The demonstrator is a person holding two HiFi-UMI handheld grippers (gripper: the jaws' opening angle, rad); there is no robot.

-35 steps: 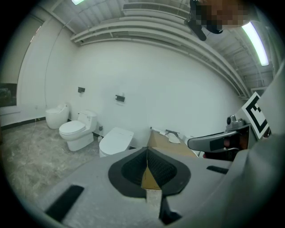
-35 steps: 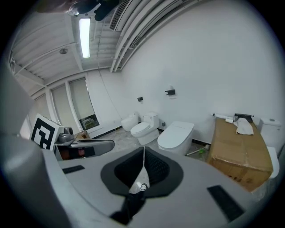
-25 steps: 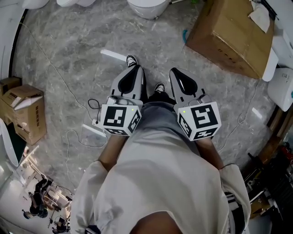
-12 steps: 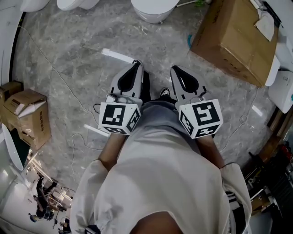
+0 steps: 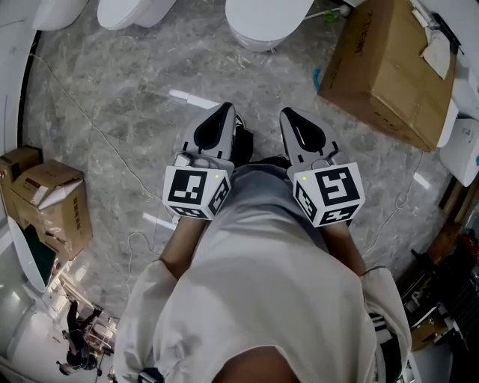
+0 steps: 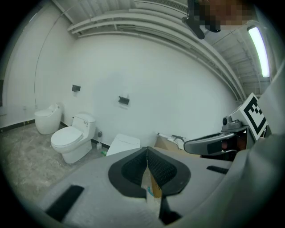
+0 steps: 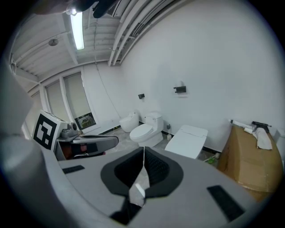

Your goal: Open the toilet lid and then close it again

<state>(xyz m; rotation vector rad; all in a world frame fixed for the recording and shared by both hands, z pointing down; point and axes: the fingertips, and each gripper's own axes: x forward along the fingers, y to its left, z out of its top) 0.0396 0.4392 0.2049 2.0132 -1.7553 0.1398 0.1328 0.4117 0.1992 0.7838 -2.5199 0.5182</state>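
Scene from above, largest to smallest. The grey marbled floor [image 5: 112,112] fills the head view. The person carrying my rig stands on it, and a pale shirt [image 5: 254,299] takes up the lower half of the picture. 1 large cardboard box [image 5: 382,67] lies at upper right, just beside the toilet [image 5: 268,19], which sits at the top centre, ahead of both claws and well apart from them. Its lid [image 7: 189,140] is down, a flat white surface in the right gripper view. 2 further toilets stand along the same wall to the left: the nearer one [image 6: 71,140] has a cistern, the farther one [image 6: 46,119] is rounded. 2 small cardboard boxes [image 5: 52,202] sit stacked at the left edge.

I read the left claw [image 5: 227,108] as pressed together: in the left gripper view its black pads [image 6: 133,167] meet along 1 line, and nothing is pinched between them. The right claw [image 5: 287,114] is pressed together likewise, with nothing between its pads [image 7: 156,169]. Both point forward and slightly down toward the toilet. Each carries 1 marker cube, left [image 5: 196,193] and right [image 5: 329,194]. A thin cable [image 5: 112,157] trails across the floor at left, and 1 white strip [image 5: 193,98] lies just ahead of the left claw.
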